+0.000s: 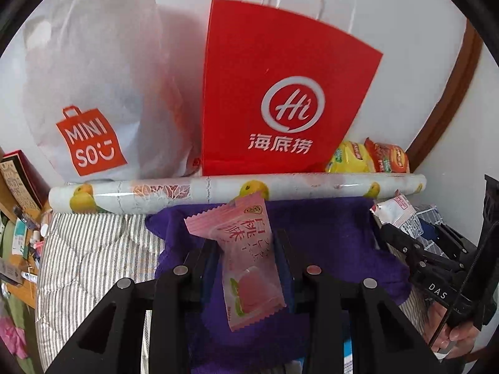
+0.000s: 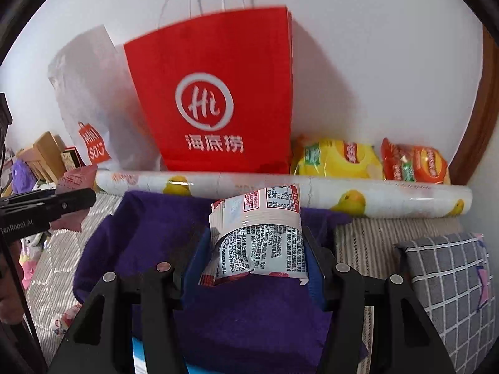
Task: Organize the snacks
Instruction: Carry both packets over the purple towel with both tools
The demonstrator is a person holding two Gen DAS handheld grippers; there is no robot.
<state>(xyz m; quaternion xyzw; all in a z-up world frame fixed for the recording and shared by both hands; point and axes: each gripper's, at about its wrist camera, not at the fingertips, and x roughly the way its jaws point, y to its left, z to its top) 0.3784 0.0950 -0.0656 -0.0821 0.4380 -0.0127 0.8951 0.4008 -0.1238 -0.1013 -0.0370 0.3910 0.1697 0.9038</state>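
A pink candy packet [image 1: 249, 258] is pinched tight by the left gripper [image 1: 248, 249] above a purple cloth [image 1: 327, 237]. A white snack packet [image 2: 259, 237] is squeezed by the right gripper [image 2: 259, 249] — the front of it is turned away. The red paper bag [image 2: 218, 93] is stood behind a roll [image 2: 312, 191]; its inside is hidden.

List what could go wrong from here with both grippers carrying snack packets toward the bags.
1. The pink peach packet is pinched only at its middle by the left gripper, so it may slip or swing.
2. The white packet looks crumpled in the right gripper; squeezing may crush its contents.
3. The red paper bag leans on the wall; a nudge may tip it.
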